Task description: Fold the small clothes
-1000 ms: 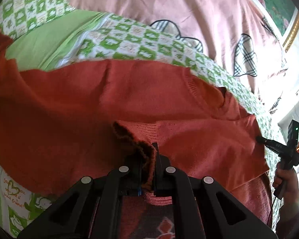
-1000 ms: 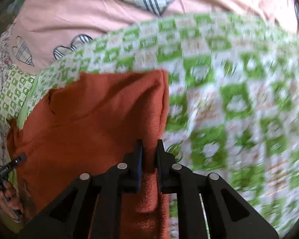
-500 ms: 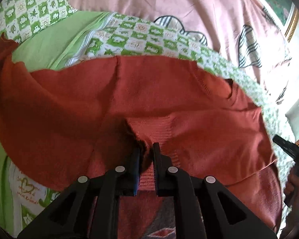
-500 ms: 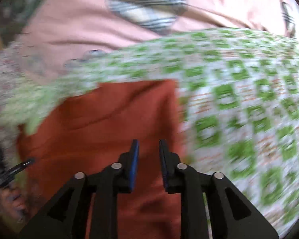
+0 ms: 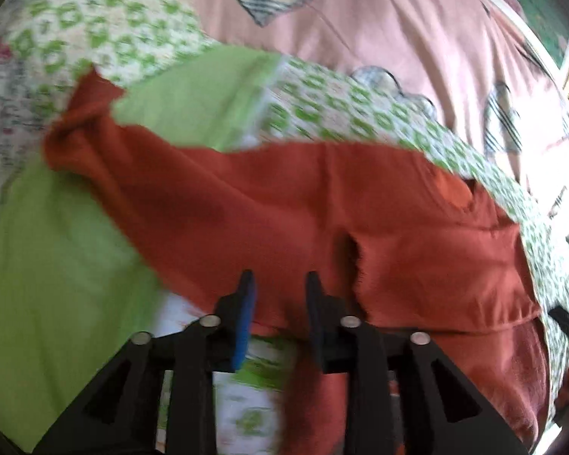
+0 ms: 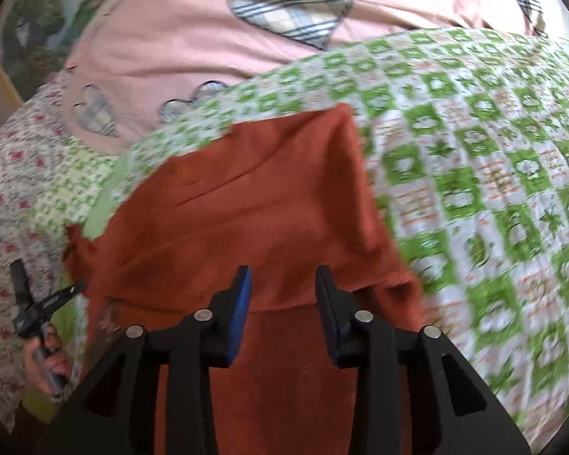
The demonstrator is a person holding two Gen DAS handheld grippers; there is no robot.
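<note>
Left claw (image 5: 278,290) and right claw (image 6: 282,286) both spread wide, gripping nothing, each hovering over the folded rust-red sweater (image 6: 246,208) lying on the green-checked bed sheet (image 6: 474,170).

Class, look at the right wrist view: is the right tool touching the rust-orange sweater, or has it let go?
Cannot tell. In the right wrist view the right tool stands open above the rust-orange sweater, gripping no fabric, but whether its fingertips brush the cloth underneath is unclear.
</note>
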